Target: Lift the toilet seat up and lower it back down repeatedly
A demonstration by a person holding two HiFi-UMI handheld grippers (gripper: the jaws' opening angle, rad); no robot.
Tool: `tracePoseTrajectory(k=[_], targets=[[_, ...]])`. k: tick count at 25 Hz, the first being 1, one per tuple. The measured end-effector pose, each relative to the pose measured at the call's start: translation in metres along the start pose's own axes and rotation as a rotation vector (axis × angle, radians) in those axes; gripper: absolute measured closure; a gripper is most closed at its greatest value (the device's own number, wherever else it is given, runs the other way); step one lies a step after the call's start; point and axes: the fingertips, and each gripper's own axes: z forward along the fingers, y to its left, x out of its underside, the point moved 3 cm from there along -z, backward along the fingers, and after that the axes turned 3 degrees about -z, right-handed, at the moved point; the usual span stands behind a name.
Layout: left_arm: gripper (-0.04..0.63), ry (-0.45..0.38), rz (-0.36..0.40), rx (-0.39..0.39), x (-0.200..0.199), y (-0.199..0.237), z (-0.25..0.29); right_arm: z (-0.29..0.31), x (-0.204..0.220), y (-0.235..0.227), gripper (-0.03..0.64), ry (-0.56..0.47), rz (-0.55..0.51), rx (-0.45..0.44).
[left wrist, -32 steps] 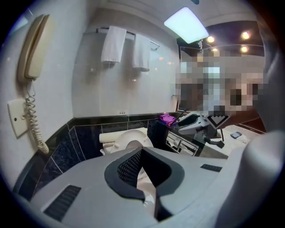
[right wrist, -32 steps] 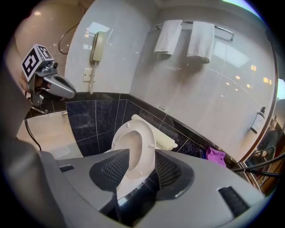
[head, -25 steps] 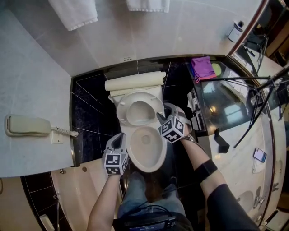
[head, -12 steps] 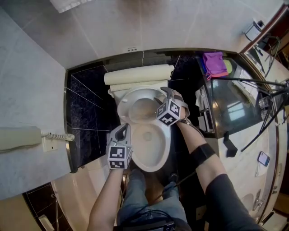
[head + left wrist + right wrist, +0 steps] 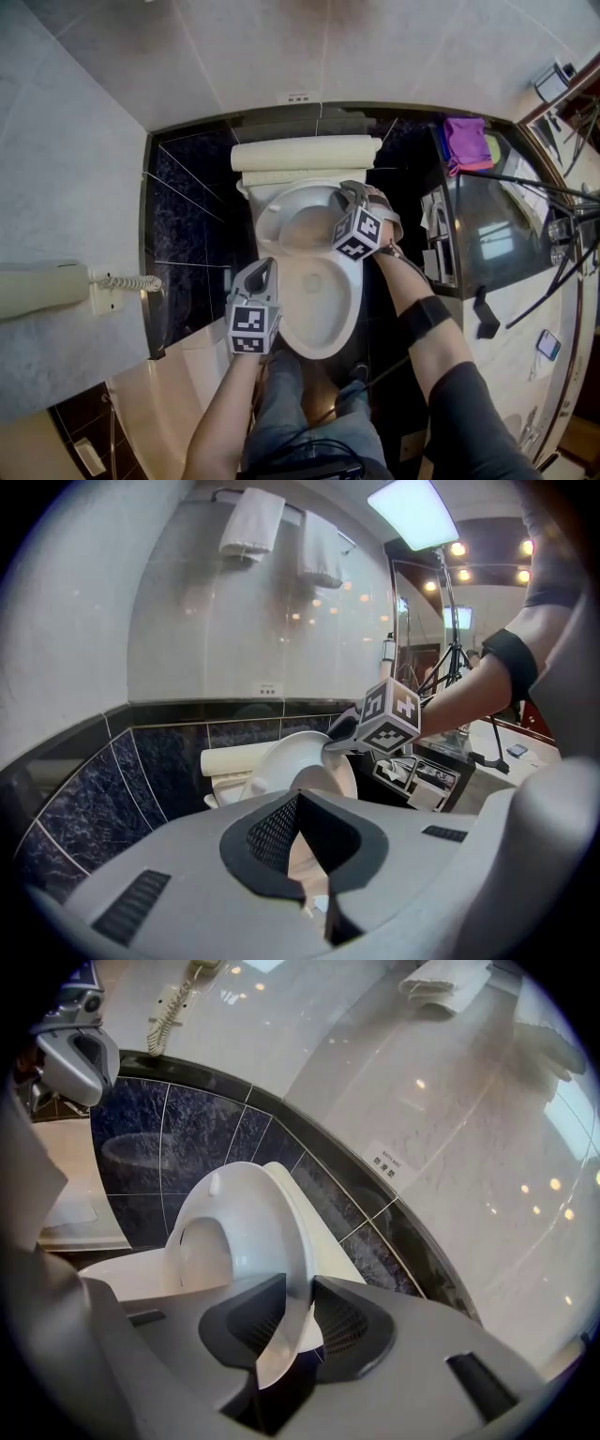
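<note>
In the head view the fingertips of the right gripper (image 5: 349, 194) are largely covered by its marker cube (image 5: 359, 234) and by the hand behind it, so the grip is read from the right gripper view. The hinge of the seat (image 5: 286, 217), at the back of the bowl (image 5: 343, 323), cannot be made out. In the left gripper view most of the bowl is blocked by that gripper's own body, and only a pale sliver is seen past the fingers. Whether the left gripper (image 5: 263, 272) touches the bowl cannot be told. The person is cut off at the lower edge of the head view. A wall phone (image 5: 42, 291), well to the left of the bowl, is cut by the picture's left edge.

The seat is tilted up from the bowl, neither flat nor fully upright. Its rim is passed between the right gripper's fingers (image 5: 246, 1324), with one pad on each face. These fingers have just been closing and are pinched on that rim, above the bowl's right rear. The left gripper's fingers (image 5: 274, 834) are pressed together at the tips with nothing between them. They are held just beside the bowl's left rim, apart from the seat.
</note>
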Motion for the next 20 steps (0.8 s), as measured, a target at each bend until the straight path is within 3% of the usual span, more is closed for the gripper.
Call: tracePoseTrajectory(k=[9, 20], targets=[[0.595, 0.041, -0.020, -0.001, 0.021, -0.010, -0.008, -0.011, 0.002, 0.009, 0.502, 0.024, -0.020, 0.010], [0.595, 0.098, -0.033, -0.044, 0.075, -0.042, -0.028, -0.069, 0.008, 0.046, 0.515, -0.029, -0.064, 0.010]])
